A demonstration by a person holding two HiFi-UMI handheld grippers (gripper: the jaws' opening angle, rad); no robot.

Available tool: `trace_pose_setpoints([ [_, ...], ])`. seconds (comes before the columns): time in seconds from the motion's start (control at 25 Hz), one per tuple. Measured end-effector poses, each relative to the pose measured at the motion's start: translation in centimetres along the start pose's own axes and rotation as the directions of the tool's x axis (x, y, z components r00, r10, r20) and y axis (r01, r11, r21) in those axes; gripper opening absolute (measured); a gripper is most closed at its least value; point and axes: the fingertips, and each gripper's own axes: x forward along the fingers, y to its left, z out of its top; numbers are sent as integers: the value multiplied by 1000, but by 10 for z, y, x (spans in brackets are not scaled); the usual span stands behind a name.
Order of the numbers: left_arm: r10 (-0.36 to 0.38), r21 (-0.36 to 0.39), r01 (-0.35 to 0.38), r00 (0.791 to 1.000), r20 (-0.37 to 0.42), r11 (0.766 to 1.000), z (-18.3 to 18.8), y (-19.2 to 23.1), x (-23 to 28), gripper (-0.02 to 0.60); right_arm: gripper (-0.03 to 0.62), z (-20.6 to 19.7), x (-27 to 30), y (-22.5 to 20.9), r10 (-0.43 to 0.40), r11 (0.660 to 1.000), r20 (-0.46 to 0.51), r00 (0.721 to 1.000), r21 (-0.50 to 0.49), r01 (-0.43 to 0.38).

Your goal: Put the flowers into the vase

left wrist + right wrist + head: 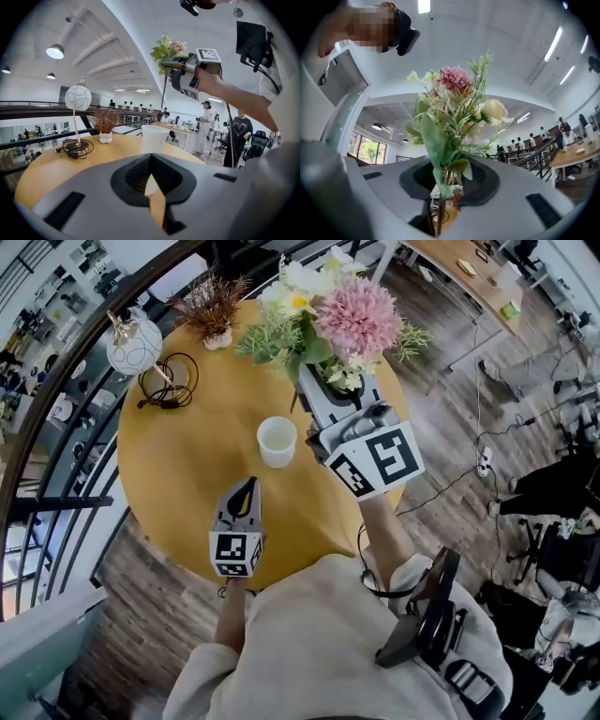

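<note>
Your right tongs [440,208] are clamped narrow on the thin stems of the bunch of artificial pink, cream and green flowers [328,324], held high over the far side of the round yellow wooden bench [178,484]. The bunch looks light, top-heavy and bendy. Grip the stems, since the blooms would likely crush. Your left tongs [246,491] sit closed and empty, pointing at the white cylindrical vase [277,440], which probably tips readily. The white globe lamp [134,346] and the dried brown plant in a small white pot [211,310] stand well apart from it.
</note>
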Motion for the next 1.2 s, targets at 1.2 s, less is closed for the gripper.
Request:
trace_pose_setpoints([
  [1.2, -36, -5, 35, 999, -21, 999, -3, -17, 21, 6, 169, -190, -57, 49, 143, 989, -270, 952, 77, -127],
])
